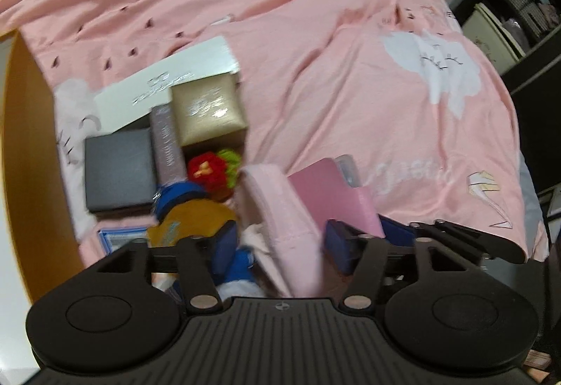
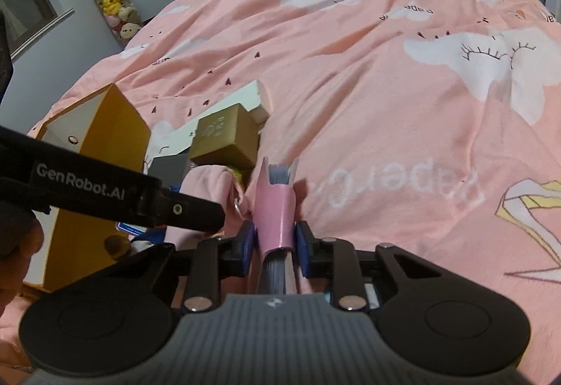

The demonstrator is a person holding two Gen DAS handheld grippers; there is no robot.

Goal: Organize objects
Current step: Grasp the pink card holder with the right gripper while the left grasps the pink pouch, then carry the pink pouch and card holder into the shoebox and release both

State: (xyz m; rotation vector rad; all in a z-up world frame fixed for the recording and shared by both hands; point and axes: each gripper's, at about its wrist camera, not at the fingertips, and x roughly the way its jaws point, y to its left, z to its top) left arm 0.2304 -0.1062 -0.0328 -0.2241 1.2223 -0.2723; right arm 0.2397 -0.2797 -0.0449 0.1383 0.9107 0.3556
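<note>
Pinching the pink glossy folder [image 2: 272,216], right gripper [image 2: 274,239] lifts it clear; left gripper [image 1: 282,241], fingers spread, brackets pink folded cloth [image 1: 280,206] nearby.

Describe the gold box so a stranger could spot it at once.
On the pink bedspread, find the pile of boxes beside the orange bin. The gold box sits atop it, overlapping a flat white box; it alone is shiny gold and cube-like.

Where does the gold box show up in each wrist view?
Left wrist: gold box sits left of centre, in front of the white box, right of the dark grey box.
Right wrist: gold box sits left of centre, beyond the pink item in the right gripper's fingers.
Shared landmark: the white box just behind it.
</note>
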